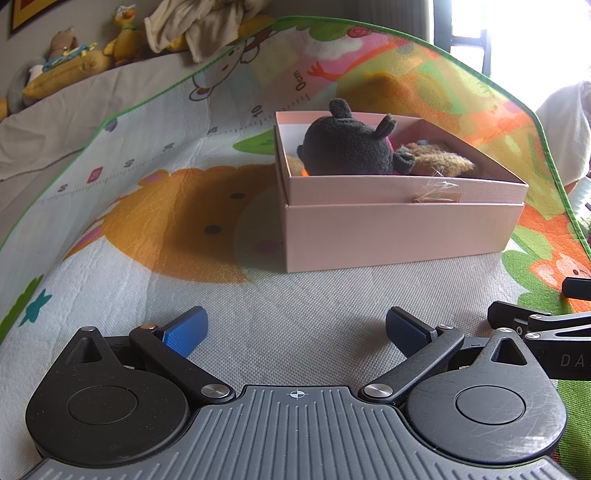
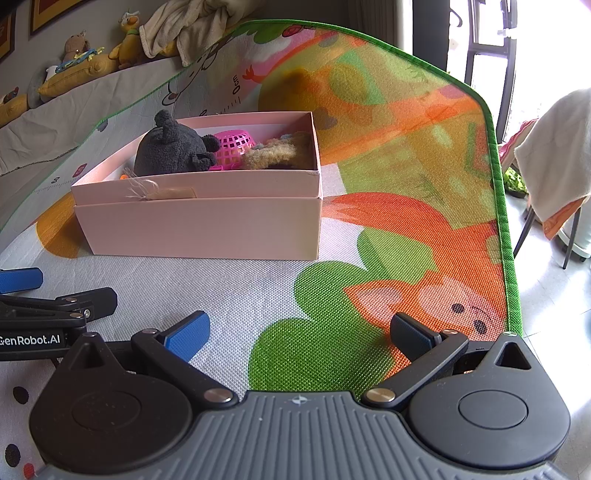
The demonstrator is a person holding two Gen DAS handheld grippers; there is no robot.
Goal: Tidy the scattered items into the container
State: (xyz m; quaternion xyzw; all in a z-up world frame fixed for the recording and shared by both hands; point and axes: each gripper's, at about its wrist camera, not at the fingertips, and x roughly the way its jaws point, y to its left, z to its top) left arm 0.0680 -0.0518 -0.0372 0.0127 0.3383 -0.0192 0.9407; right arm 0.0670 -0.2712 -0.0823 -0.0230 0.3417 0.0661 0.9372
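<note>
Playmat [image 1: 295, 314], printed with cartoon animals and a ruler strip and edged in green, covers nearly the whole surface in both wrist views. On it, well ahead of both tools, stands a pink cardboard box [image 1: 402, 232], an inner tray nested in a slightly wider outer sleeve, with a frayed tag on its near wall. The scattered items lie inside it: a dark grey plush toy [image 1: 347, 147] with round ears rises above the rim, a tan fuzzy plush [image 1: 443, 160] lies beside it toward the far end, and between them, seen from the right wrist view, sits a pink plastic mesh basket [image 2: 236, 147]. A small orange piece shows at the near left corner of the tray, too hidden to name.

The left gripper [image 1: 295, 330] hovers low over the mat with its jaws spread wide; the blue fingertips [image 1: 186, 334] grip nothing and touch nothing. The right gripper [image 2: 299, 334] sits just beside it, equally wide apart and bare, its pads [image 2: 188, 336] clear of every object. Each tool's black linkage shows at the edge of the other's view.

Behind the mat, a grey sofa ledge [image 2: 55, 122] carries yellow stuffed animals [image 2: 127, 40] and a crumpled beige cloth [image 2: 184, 29].
</note>
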